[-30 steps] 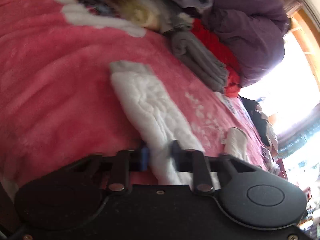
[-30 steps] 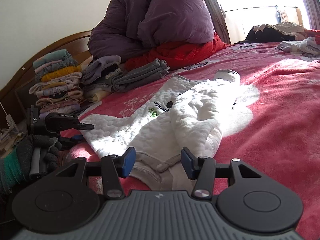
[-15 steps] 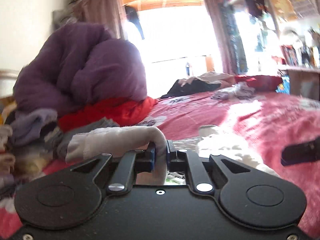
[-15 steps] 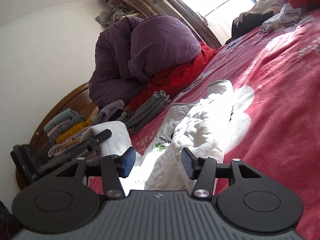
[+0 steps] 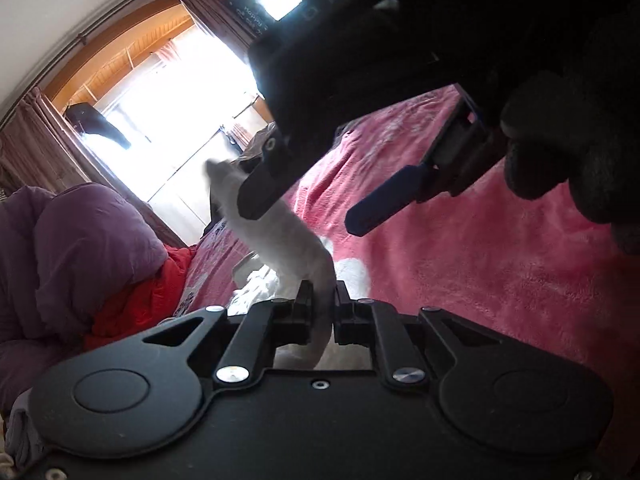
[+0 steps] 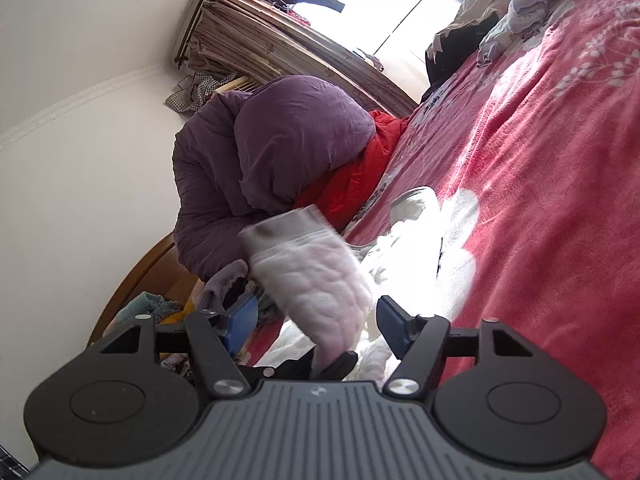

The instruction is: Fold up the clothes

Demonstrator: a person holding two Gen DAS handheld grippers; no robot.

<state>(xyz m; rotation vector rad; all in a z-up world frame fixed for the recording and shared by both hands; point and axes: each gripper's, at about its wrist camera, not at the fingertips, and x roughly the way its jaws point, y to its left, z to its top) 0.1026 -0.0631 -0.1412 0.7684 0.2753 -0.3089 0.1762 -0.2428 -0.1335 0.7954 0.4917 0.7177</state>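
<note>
A pink blanket (image 6: 540,184) covers the bed, sunlight pouring through a window (image 5: 176,92) at its far end, with a purple duvet (image 6: 276,156) heaped over a red quilt (image 6: 360,176) by the wooden headboard (image 6: 148,272). We hold two tools over a white top (image 6: 432,248), most of which lies rumpled on the blanket in the bright patch.

Our left hand-held gripper (image 5: 320,308) is clenched on the top's sleeve (image 5: 288,240), which rises from its jaws as a pale, blurred tube with its cuff toward the window. Seen from the right wrist, the same sleeve (image 6: 316,280) stands lifted off the bed, the left tool's black fingers pinching its lower end.

Our right hand-held gripper (image 6: 316,322) is released: its jaws have just been opening, and its blue pads (image 6: 240,320) stand apart on either side of the raised sleeve, not pressing it. From the left wrist, that tool (image 5: 308,200) looms dark overhead, one finger in front of the sleeve, a gloved hand (image 5: 568,140) gripping it at the right edge.

A stack of folded clothes (image 6: 160,312) shows beside the headboard, partly hidden.
</note>
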